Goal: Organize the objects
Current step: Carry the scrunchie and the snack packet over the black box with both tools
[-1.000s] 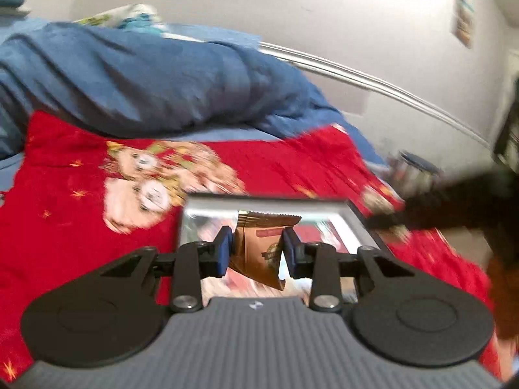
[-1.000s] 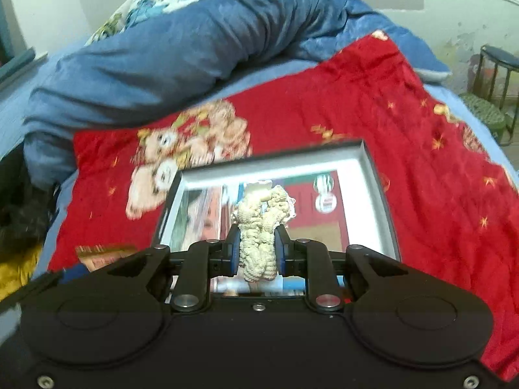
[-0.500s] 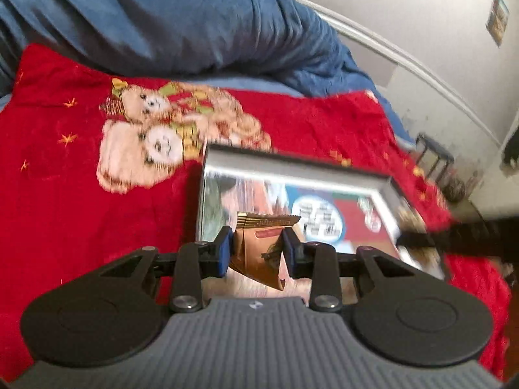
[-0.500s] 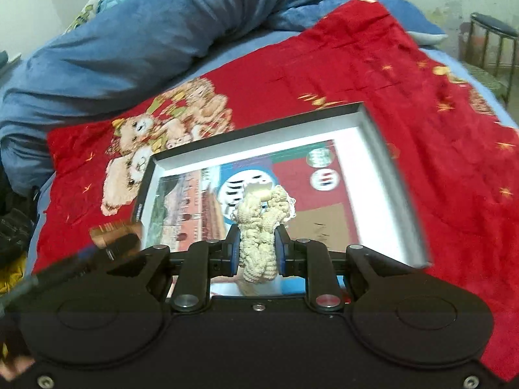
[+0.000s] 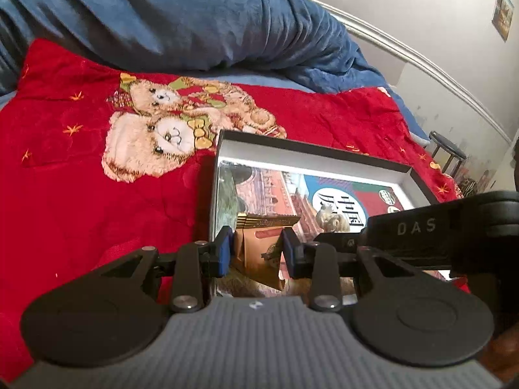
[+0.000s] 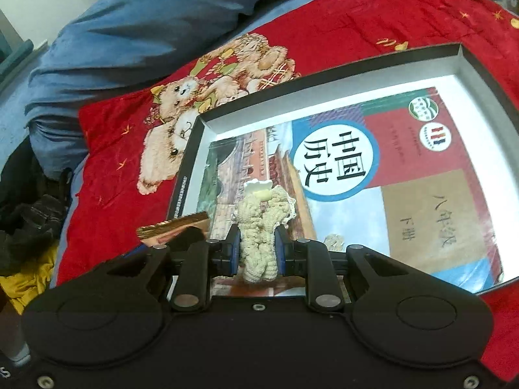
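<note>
Cream knit fills my right gripper [image 6: 258,249], its pads pinching a crocheted doll [image 6: 261,227] over the near end of the box [image 6: 324,79]; my left gripper [image 5: 258,248] is clamped on a brown snack packet [image 5: 259,253] above the box's near left corner; a history textbook [image 6: 389,168] lies flat inside; I'd lower each item onto the book before letting go, keeping the two grippers from bumping

Shallow black box [image 6: 480,64] lying open-topped on red blanket [image 5: 97,194], textbook [image 6: 405,175] flat across its floor, low walls the only rim, right gripper [image 5: 337,236] crossing the box's near right, blue duvet [image 5: 194,22] heaped along the far side.
</note>
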Motion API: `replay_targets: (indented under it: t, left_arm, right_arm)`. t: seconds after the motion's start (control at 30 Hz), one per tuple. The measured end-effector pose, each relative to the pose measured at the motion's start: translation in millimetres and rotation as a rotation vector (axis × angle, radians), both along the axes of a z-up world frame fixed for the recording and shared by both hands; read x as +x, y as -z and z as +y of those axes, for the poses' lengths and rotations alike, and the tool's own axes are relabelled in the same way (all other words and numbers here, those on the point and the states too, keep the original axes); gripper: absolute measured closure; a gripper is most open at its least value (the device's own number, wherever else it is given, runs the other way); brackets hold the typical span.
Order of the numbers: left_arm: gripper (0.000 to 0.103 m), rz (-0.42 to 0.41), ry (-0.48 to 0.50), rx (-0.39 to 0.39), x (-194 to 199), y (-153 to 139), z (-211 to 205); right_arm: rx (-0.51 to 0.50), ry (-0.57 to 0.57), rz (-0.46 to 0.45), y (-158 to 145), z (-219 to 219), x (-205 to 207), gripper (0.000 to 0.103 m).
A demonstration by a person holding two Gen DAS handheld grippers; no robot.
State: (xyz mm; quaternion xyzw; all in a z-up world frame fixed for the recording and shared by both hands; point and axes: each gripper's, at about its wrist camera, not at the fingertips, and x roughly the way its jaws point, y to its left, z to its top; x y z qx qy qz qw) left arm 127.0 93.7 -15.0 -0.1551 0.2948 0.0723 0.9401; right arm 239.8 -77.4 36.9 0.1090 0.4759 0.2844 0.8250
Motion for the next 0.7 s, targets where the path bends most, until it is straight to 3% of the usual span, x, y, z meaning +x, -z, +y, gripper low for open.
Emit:
replay_targets:
  t: [0.1,0.43,0.7]
  left_arm:
    - [0.066,0.010,-0.002,0.030,1.2,1.1,-3.4]
    - [0.066,0.006,0.000,0.083,-0.8,1.4,-13.0]
    - [0.065,0.004,-0.002,0.083,0.0,1.9,-13.8]
  right_arm:
    - [0.047,0.014,0.010,3.5,-7.8,1.0,0.082]
    - [0.004,0.034,-0.009,4.2,-19.9,-6.2,0.082]
    - [0.012,0.045,-0.015,3.5,-24.9,-6.4,0.081]
